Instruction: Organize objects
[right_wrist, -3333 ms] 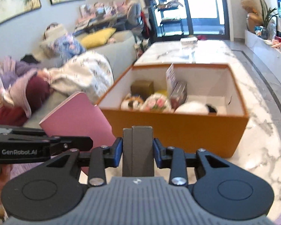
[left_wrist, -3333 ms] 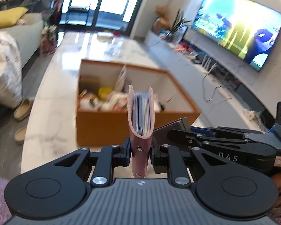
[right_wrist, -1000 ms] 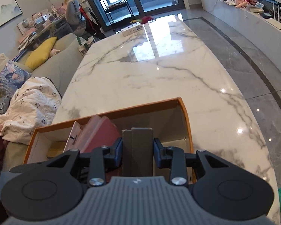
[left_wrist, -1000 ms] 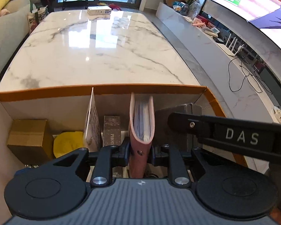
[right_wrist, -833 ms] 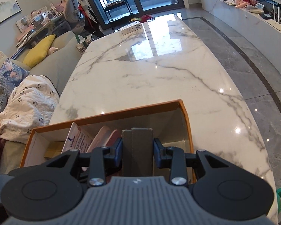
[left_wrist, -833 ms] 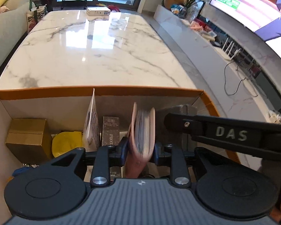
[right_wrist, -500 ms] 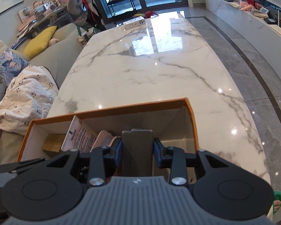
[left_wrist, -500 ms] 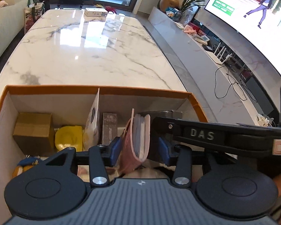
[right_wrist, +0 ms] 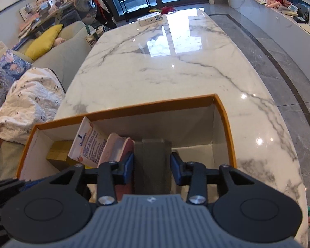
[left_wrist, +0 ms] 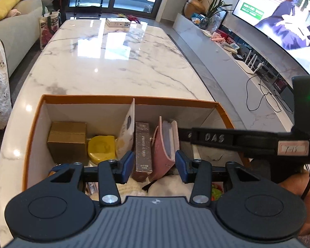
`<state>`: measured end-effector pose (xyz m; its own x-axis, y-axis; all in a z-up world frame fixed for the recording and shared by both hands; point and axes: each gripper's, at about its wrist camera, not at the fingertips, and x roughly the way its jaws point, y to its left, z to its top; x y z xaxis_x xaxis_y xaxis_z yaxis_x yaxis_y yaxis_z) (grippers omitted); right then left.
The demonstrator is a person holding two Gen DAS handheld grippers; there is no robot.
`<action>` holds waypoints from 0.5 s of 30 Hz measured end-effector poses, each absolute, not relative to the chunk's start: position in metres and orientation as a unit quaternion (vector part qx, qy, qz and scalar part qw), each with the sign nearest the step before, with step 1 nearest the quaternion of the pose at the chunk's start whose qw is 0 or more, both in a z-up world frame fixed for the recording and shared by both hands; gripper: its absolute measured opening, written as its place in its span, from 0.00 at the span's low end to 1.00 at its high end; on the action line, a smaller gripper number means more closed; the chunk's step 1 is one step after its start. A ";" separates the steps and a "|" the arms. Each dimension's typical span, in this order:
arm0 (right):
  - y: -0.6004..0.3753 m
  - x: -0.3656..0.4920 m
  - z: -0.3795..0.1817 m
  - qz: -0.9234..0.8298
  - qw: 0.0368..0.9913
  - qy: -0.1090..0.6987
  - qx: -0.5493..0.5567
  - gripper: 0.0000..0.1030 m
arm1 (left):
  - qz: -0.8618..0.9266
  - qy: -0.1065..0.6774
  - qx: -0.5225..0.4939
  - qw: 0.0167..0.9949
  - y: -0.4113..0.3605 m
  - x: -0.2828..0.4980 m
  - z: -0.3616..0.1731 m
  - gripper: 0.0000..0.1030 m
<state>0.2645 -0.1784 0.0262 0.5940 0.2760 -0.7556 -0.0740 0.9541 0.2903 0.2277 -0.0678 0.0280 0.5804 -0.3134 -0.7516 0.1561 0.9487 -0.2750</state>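
Both claws hang over the orange box (left_wrist: 138, 100) that stands on the marble desk (left_wrist: 117, 62). In the left wrist view, the left claw (left_wrist: 154, 166) stands about half open and holds nothing. Its blue pads are apart from the things below. Between and just beyond its fingers stand the pink card holder (left_wrist: 166, 142) and a brown slim carton (left_wrist: 143, 146), both upright inside the box and touching each other. The pink card holder leans a little to the left against the carton. Further left of this claw are a white leaflet (left_wrist: 129, 124) on its edge, a yellow round tin (left_wrist: 101, 147) and a gold box (left_wrist: 67, 141), all inside the box too.

In the right wrist view, the right claw (right_wrist: 152, 166) has its jaws opening at this moment. The grey wallet (right_wrist: 152, 161) stands upright between them. A thin gap shows at each pad, so the pads seem no longer to press it, but the gap is narrow. The wallet is in the right part of the box, just right of the pink card holder (right_wrist: 115, 148), and the bare white floor of the box lies right of this claw. From the left view, the right claw's black body (left_wrist: 237, 139) crosses over the right end of the box.
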 end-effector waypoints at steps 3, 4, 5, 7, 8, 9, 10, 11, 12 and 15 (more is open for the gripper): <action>-0.180 0.262 0.035 0.096 0.891 0.430 0.111 0.43 | -0.126 0.431 -0.088 0.889 -0.064 0.221 0.034 0.49; -0.180 0.259 0.039 0.093 0.894 0.425 0.106 0.44 | -0.126 0.426 -0.087 0.892 -0.062 0.218 0.037 0.49; -0.181 0.255 0.043 0.092 0.898 0.419 0.102 0.45 | -0.126 0.419 -0.087 0.895 -0.062 0.216 0.040 0.49; -0.182 0.244 0.054 0.097 0.905 0.404 0.098 0.48 | -0.127 0.403 -0.087 0.902 -0.061 0.209 0.048 0.49; -0.183 0.237 0.060 0.100 0.909 0.394 0.095 0.49 | -0.127 0.394 -0.087 0.906 -0.061 0.205 0.052 0.49; -0.184 0.229 0.067 0.102 0.913 0.384 0.091 0.51 | -0.128 0.385 -0.088 0.910 -0.061 0.202 0.056 0.49; -0.185 0.220 0.075 0.104 0.919 0.371 0.086 0.53 | -0.129 0.377 -0.088 0.913 -0.061 0.198 0.059 0.49; -0.186 0.210 0.083 0.106 0.924 0.358 0.079 0.55 | -0.130 0.369 -0.088 0.916 -0.061 0.194 0.063 0.49; -0.186 0.201 0.090 0.109 0.930 0.344 0.072 0.57 | -0.129 0.361 -0.087 0.920 -0.061 0.189 0.067 0.49; -0.187 0.170 0.113 0.115 0.943 0.308 0.054 0.58 | -0.126 0.327 -0.078 0.933 -0.059 0.171 0.079 0.49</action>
